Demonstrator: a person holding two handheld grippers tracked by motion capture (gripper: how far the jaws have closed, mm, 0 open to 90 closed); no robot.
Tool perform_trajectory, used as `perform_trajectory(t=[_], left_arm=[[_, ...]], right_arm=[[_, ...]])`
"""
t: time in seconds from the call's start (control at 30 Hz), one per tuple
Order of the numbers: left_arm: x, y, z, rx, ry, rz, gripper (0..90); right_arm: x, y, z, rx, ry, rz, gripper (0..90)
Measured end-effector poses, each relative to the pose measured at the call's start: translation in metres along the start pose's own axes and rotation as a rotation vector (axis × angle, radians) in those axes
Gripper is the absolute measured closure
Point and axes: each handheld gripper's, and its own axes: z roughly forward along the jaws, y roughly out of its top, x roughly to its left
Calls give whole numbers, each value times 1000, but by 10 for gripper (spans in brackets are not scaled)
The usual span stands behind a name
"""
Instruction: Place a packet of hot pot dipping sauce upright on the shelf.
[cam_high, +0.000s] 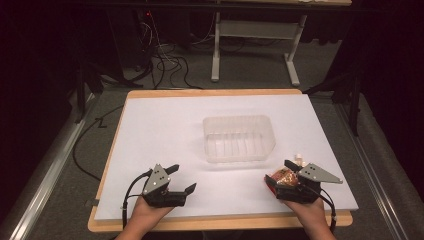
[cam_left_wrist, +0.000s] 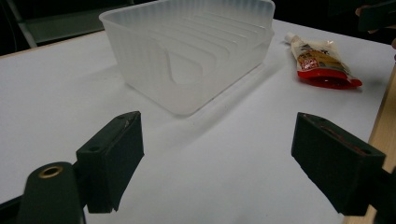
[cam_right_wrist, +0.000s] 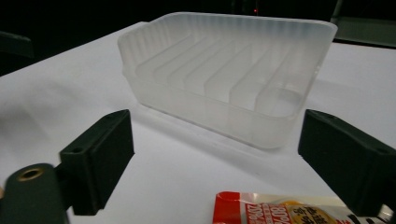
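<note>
Hands at the table's near edge hold both tools low. Left gripper (cam_high: 181, 179) gapes, empty. Right gripper (cam_high: 278, 174) is spread above a sauce pouch (cam_high: 283, 178).

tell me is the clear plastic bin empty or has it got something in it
Empty. The clear bin shows only its ribbed floor, and the sauce packet lies flat on the white table outside it.

White table (cam_high: 165, 130): tub (cam_high: 239, 138), sachet (cam_high: 281, 178).

Behind my surface (cam_high: 150, 130) there's a pale metal frame leg (cam_high: 216, 47) and another (cam_high: 292, 62) standing on grey carpet floor (cam_high: 250, 75), plus a messy tangle of black cables (cam_high: 165, 62) off to the left. One more cable (cam_high: 82, 145) snakes down the surface's left side.
</note>
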Motion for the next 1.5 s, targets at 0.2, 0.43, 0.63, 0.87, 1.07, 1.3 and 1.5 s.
perform_trajectory(t=[0.2,0.43,0.63,0.87,1.07,1.3,1.5], left_arm=[[-1,-1,3,10,-4,8,160],[0,-1,1,-2,5,0,148],[0,-1,2,6,4,7,150],[1,-2,3,12,1,8,155],[1,-3,3,16,1,12,156],[1,-3,3,15,-2,16,158],[1,-3,3,20,-6,19,161]], right_arm=[[-4,-1,-5,-25,-28,-9,29],[-6,-1,-4,-14,-26,-9,16],[-7,-2,-3,-6,-25,-10,18],[-13,-2,-5,-3,-34,7,18],[-21,-2,-9,8,-62,9,25],[-35,-2,-16,19,-76,51,81],[-47,-5,-23,20,-102,82,113]])
